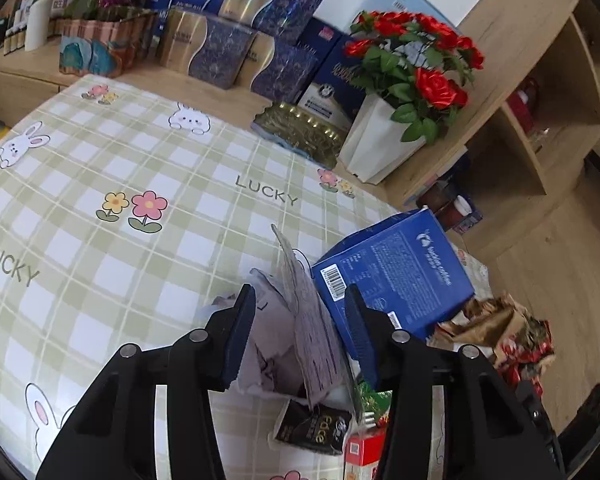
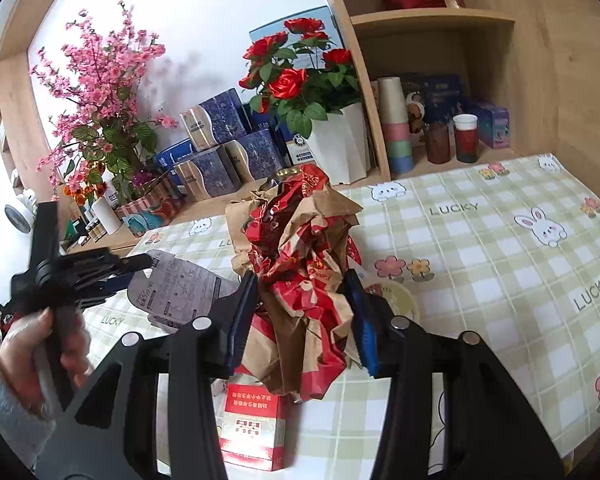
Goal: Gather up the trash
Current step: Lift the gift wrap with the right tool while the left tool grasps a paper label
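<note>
Risk sat mostly on your left side. Your left hand-held gripper [image 1: 298, 332] was about half open around a flat grey printed card sleeve [image 1: 314, 336] and some crumpled white paper [image 1: 266, 344]; the left pad looked against the white paper, but I couldn't tell if the right pad touched the sleeve. If not, the thin sleeve could have slid out edge-first once lifted. A blue cardboard box with a barcode [image 1: 396, 272] leaned just beside the right finger, so any swing could have knocked it off the worktop [image 1: 100, 168].

Your right hand-held gripper [image 2: 302, 320] was also about half open, clamped on a crumpled red-and-brown paper bag [image 2: 300, 256], held upright above a red and white carton [image 2: 254, 424]. The bag was bulky and springy, so loose folds could have pulled free. A small black sachet [image 1: 312, 428] and the red carton lay on the worktop, easy to drag or miss.
</note>
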A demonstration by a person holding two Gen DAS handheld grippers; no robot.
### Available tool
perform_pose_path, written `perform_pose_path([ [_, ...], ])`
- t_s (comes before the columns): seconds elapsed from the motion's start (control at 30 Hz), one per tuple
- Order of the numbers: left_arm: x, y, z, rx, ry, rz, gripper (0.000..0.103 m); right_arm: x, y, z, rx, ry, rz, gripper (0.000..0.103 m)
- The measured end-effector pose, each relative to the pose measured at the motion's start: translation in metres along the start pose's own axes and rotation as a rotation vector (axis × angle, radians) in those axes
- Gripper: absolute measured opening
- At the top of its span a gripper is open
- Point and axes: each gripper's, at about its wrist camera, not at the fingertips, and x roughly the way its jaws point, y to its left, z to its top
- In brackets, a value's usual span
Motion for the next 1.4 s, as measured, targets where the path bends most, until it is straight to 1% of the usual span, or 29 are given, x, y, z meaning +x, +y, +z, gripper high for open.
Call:
perform_pose_path([
  [0.03, 0.006, 0.000, 0.002, -0.005, 0.013, 0.007, 0.044, 0.000, -0.001, -0.001, 0.003, 0.002, -0.002, 0.046],
  [0.07, 0.011, 0.001, 0.004, -0.010, 0.019, 0.012, 0.038, 0.000, -0.002, -0.002, 0.006, 0.004, -0.002, 0.046],
  [0.1, 0.017, 0.000, 0.006, -0.011, 0.032, 0.005, 0.025, -0.001, -0.002, -0.002, 0.009, 0.006, -0.003, 0.046],
  [0.13, 0.021, -0.001, 0.006, -0.009, 0.045, 0.004, 0.015, -0.001, -0.003, -0.003, 0.011, 0.008, -0.005, 0.046],
  [0.17, 0.022, -0.001, 0.006, -0.007, 0.047, 0.011, 0.002, -0.002, -0.003, -0.004, 0.013, 0.009, -0.006, 0.046],
  [0.23, 0.016, -0.007, 0.005, 0.011, 0.028, -0.014, 0.002, -0.006, -0.004, -0.005, 0.015, 0.008, -0.009, 0.046],
  [0.4, -0.013, -0.025, 0.001, 0.070, -0.033, -0.034, 0.001, -0.019, -0.008, -0.007, 0.035, -0.004, -0.011, 0.046],
  [0.53, -0.043, -0.040, 0.006, 0.110, -0.096, -0.059, 0.001, -0.031, -0.009, -0.010, 0.060, -0.010, -0.008, 0.046],
  [0.63, -0.069, -0.056, 0.008, 0.159, -0.134, -0.065, 0.001, -0.042, -0.007, -0.013, 0.062, -0.018, -0.006, 0.046],
  [0.73, -0.093, -0.071, 0.004, 0.204, -0.152, -0.051, 0.001, -0.056, -0.005, -0.015, 0.054, -0.025, -0.006, 0.046],
  [0.87, -0.124, -0.079, -0.010, 0.234, -0.158, -0.047, 0.001, -0.073, -0.003, -0.021, 0.052, -0.030, -0.005, 0.046],
  [1.07, -0.169, -0.081, -0.043, 0.270, -0.151, -0.056, 0.001, -0.106, 0.006, -0.034, 0.039, -0.037, 0.008, 0.046],
  [1.23, -0.207, -0.073, -0.083, 0.276, -0.165, -0.069, 0.001, -0.127, 0.018, -0.053, 0.003, -0.012, 0.023, 0.046],
  [1.27, -0.211, -0.072, -0.089, 0.276, -0.164, -0.072, 0.001, -0.131, 0.021, -0.058, -0.006, -0.006, 0.028, 0.046],
  [1.4, -0.230, -0.063, -0.130, 0.279, -0.149, -0.093, 0.001, -0.141, 0.035, -0.088, -0.053, 0.038, 0.044, 0.046],
])
